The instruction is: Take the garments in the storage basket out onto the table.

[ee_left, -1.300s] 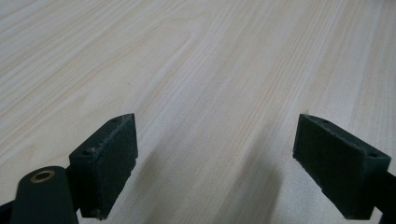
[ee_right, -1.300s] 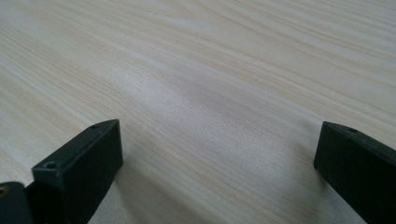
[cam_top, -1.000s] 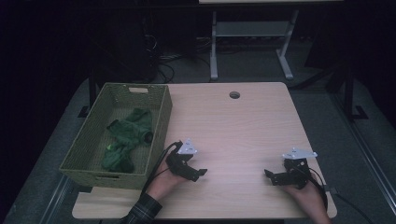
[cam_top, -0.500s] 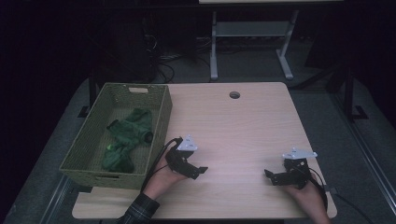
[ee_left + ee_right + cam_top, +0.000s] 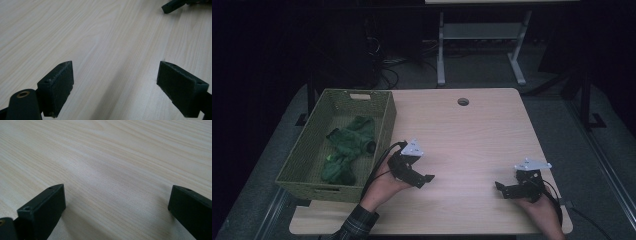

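Note:
My left gripper [image 5: 424, 178] rests low over the wooden table [image 5: 472, 140], just right of a green woven basket [image 5: 385, 122]. In the left gripper view it [image 5: 116, 68] is open, with bare wood between its pads [image 5: 58, 82]. The right gripper [image 5: 502, 189] sits near the table's front right corner, jaws pointing left. The right gripper view shows it [image 5: 117, 190] wide open over bare wood, holding nothing. Green cloths [image 5: 352, 142] lie bunched inside the basket. A jaw of the right gripper [image 5: 173, 5] shows far off in the left gripper view.
The basket takes up the table's left side. A round cable hole [image 5: 463, 101] sits near the table's far edge. Beyond the table stand a metal frame [image 5: 482, 50] and floor cables [image 5: 387, 65] in the dark. Bare wood stretches between the two grippers.
The left gripper has crept slightly away from the front edge. The right gripper has stayed put. Both remain open.

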A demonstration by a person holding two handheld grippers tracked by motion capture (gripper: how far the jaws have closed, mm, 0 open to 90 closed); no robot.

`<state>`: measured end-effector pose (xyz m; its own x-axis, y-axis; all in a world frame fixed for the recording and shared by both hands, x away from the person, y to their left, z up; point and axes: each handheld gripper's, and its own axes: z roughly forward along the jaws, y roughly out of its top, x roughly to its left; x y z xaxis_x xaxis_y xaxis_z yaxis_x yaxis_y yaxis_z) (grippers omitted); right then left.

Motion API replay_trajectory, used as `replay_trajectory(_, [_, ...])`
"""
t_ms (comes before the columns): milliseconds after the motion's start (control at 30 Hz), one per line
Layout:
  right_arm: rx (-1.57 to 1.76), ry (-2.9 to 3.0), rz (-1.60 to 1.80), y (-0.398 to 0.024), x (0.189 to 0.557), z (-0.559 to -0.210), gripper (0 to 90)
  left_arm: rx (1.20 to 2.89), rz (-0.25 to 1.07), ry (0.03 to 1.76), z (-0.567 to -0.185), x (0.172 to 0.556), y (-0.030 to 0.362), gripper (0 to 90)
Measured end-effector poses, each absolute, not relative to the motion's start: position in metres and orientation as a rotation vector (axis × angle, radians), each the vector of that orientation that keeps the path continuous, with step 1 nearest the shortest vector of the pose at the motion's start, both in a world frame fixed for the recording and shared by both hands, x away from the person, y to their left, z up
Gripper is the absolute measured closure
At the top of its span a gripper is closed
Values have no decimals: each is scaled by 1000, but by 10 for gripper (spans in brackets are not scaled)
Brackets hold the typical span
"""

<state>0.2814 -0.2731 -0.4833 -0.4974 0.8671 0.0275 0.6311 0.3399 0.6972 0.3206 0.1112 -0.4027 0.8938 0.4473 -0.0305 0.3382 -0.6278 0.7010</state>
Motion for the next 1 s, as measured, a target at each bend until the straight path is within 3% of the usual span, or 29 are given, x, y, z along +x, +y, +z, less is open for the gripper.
replay_trajectory(500, [1321, 2260, 941, -273, 282, -483, 9, 2316, 201, 513, -373, 332, 107, 136])
replay_trajectory(1000, [1320, 2259, 943, -273, 282, -483, 8, 2256, 245, 549, -344, 350, 136, 141])
